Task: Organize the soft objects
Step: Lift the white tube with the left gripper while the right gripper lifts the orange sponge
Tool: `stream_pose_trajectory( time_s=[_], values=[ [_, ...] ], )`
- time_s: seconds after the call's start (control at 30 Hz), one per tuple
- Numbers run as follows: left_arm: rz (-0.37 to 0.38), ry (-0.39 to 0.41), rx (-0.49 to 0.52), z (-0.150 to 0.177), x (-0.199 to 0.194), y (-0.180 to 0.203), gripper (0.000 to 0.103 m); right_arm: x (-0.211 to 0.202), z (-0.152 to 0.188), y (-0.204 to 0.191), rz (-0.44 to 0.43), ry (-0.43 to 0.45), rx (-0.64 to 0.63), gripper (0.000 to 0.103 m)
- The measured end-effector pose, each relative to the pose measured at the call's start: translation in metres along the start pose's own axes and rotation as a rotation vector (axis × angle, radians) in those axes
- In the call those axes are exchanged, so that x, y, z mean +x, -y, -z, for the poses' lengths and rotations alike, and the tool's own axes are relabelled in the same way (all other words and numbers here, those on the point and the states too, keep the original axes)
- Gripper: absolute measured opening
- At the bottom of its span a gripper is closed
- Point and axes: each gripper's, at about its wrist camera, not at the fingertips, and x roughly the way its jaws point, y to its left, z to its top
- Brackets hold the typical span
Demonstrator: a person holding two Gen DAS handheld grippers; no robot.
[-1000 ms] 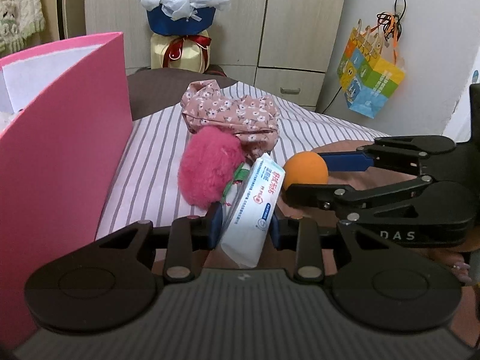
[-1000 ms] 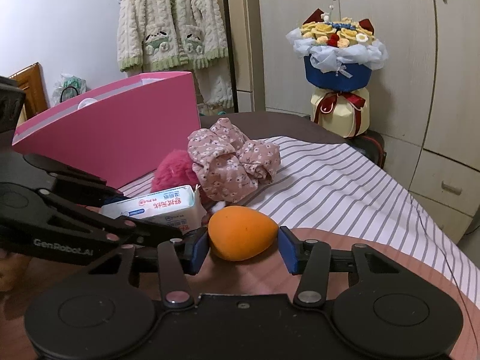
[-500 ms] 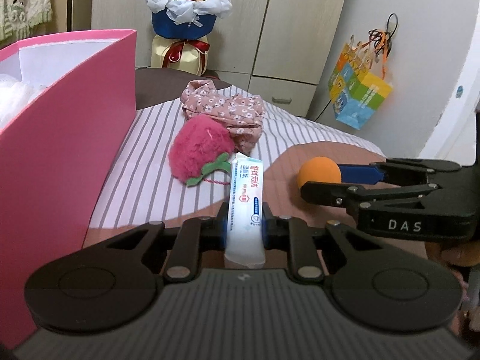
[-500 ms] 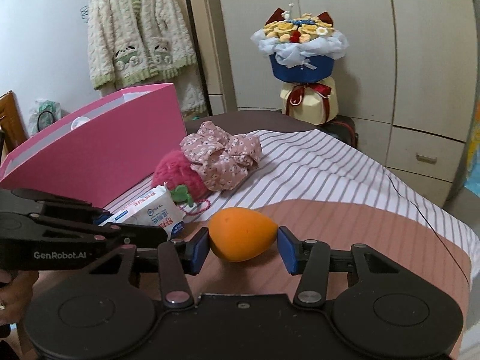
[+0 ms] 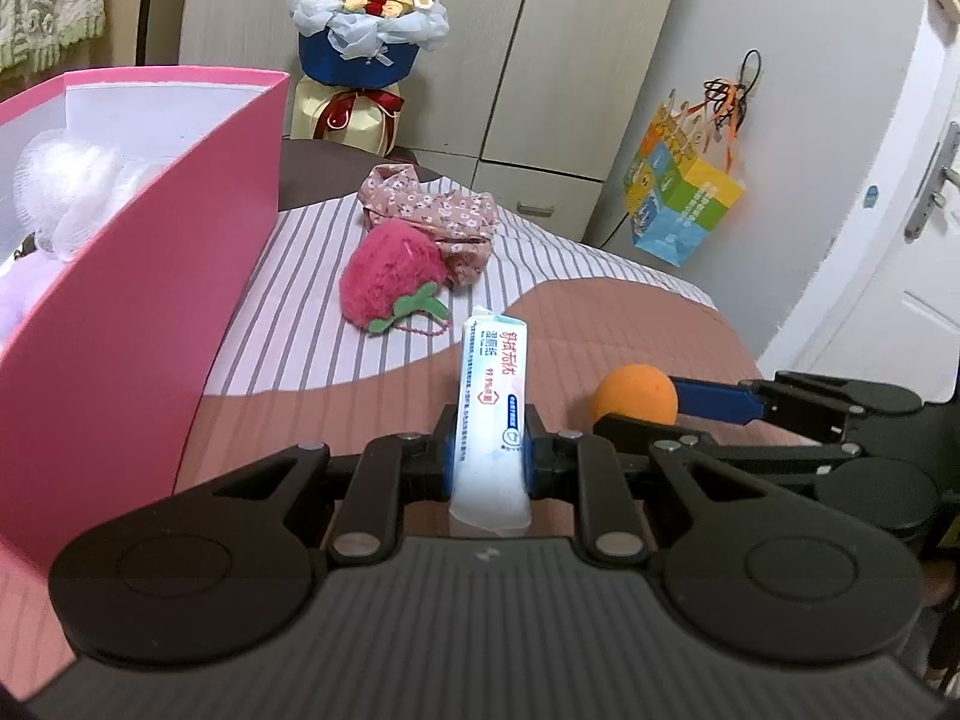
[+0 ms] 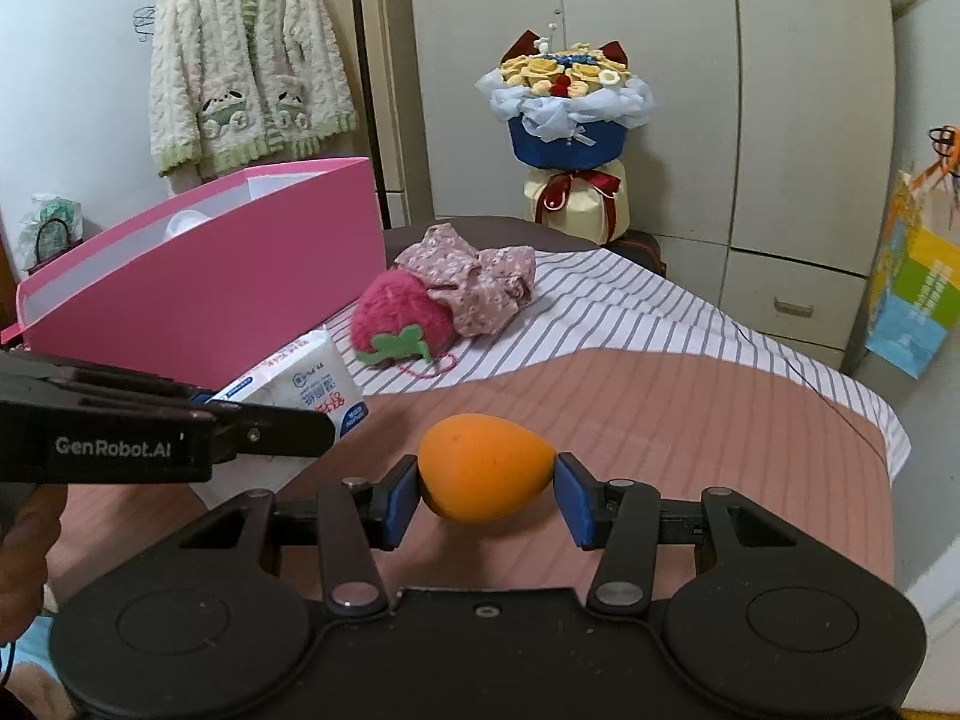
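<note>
My left gripper [image 5: 487,455] is shut on a white tissue pack [image 5: 493,396], squeezed thin and lifted off the bed; the same pack [image 6: 306,387] shows at the left of the right wrist view. An orange egg-shaped sponge [image 6: 485,467] sits pinched between the blue pads of my right gripper [image 6: 486,495], above the bed; the sponge [image 5: 636,393] also appears right of the pack in the left wrist view. A pink plush strawberry [image 5: 393,288] and a floral cloth bundle [image 5: 432,217] lie on the striped sheet. The pink box [image 5: 156,276] stands open at the left, with white fluffy things inside.
The bed [image 6: 660,396] has a striped sheet at the back and a brown cover at the front. A flower bouquet [image 6: 570,120] stands before the wardrobe [image 6: 648,60]. A colourful paper bag [image 5: 678,204] hangs on the right wall. A knitted cardigan [image 6: 246,60] hangs at the back left.
Both grippers have drawn back from the plush and the cloth and risen, each carrying its object. The left jaws squeezed the tissue pack narrower and it turned upright.
</note>
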Motion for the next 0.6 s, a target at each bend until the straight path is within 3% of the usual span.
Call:
stream_pose_trajectory(
  time_s=[0.27,0.6],
  values=[
    [0.029,-0.018,0.045,0.011,-0.031,0.005,0.018,-0.022,0.018,-0.024,0.12,-0.021,0.018,0.054],
    [0.107,-0.074,0.04,0.031,-0.064,-0.006,0.018,-0.056,0.034,-0.053,0.104,-0.023,0.007,0.054]
  ],
)
